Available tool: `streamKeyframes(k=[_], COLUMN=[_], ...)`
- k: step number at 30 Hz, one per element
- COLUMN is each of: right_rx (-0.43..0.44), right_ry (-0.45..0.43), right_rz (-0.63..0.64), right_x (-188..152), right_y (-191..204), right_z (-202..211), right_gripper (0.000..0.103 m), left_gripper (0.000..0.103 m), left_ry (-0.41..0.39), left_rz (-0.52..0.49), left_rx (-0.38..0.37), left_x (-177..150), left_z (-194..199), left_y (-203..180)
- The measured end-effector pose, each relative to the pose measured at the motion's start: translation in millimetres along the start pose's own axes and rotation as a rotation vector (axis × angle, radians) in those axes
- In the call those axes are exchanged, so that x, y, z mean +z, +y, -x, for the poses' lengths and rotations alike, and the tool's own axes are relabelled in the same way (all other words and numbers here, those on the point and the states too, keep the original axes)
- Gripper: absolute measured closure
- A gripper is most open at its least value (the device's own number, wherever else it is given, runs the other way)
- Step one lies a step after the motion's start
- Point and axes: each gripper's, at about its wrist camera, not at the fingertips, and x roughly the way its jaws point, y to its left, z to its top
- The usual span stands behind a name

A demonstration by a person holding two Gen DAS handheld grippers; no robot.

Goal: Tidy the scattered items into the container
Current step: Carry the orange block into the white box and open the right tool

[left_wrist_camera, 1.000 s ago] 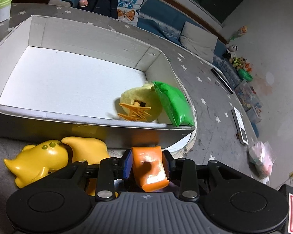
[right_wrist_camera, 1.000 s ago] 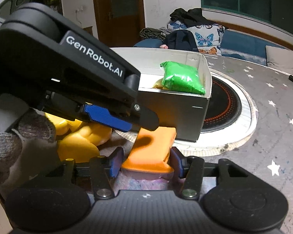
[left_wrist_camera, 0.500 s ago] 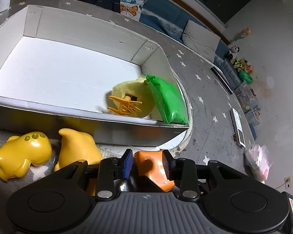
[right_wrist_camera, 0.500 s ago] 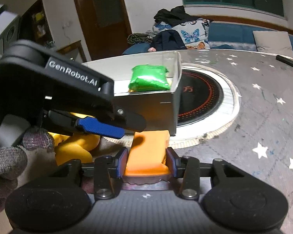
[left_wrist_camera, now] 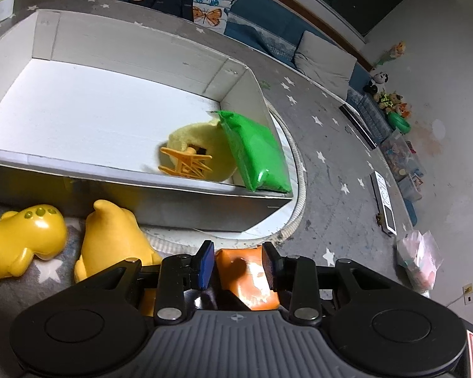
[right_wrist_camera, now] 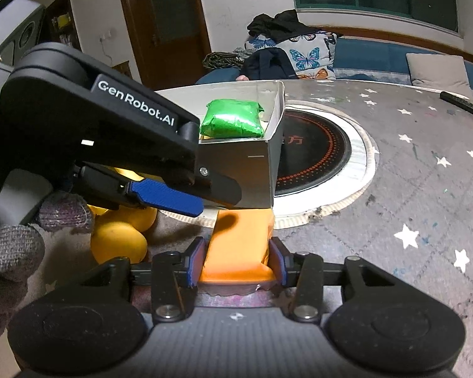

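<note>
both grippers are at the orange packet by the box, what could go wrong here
Both the right gripper and left gripper bracket the orange packet, so pulling apart might tear or drop it. It sits low beside the box, so it could catch that wall when lifted.

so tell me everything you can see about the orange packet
The orange soft plastic packet is a glossy, squashy pouch with a crimped edge at its near end. It lies flat on the grey star-patterned tablecloth, just outside the near corner of the white cardboard box. The right gripper has its jaws closed against the packet's sides. The left gripper straddles its other end, a slight gap showing at one pad.
</note>
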Motion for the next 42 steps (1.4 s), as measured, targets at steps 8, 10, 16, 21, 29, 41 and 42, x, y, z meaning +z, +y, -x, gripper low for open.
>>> streamKeyframes(k=[8,10,16,21,29,41,42], right_rx=[0.004,0.007,0.025,0.033,0.063,0.13,0.142], right_ry=[-0.011,-0.016,-0.028,-0.042,-0.05,-0.137,-0.149], right_rz=[-0.049,-0.073,-0.147,-0.18,-0.18,-0.027,-0.011], right_x=[-1,-2,-4,-4,-1,38,46], right_y=[-9,-13,-27,-33,-28,21,28], right_z=[3,5,10,18,25,34,29], right_gripper=[0.061,0.061,0.061,0.062,0.062,0.062,0.062], left_gripper=[0.067,0.067,0.066,0.066,0.068,0.075,0.075], left_ry=[0.008,0.004,0.055,0.079,0.091,-0.124,-0.144], left_rz=[-0.028,-0.039,0.012,0.048,0.093,0.041,0.041], left_rx=[0.018,0.023,-0.032,-0.049,-0.095,-0.084,-0.075], left_x=[-1,-2,-1,-1,0,20,24], left_z=[-9,-11,-18,-22,-14,67,72], left_y=[-12,-14,-13,-10,1,13,15])
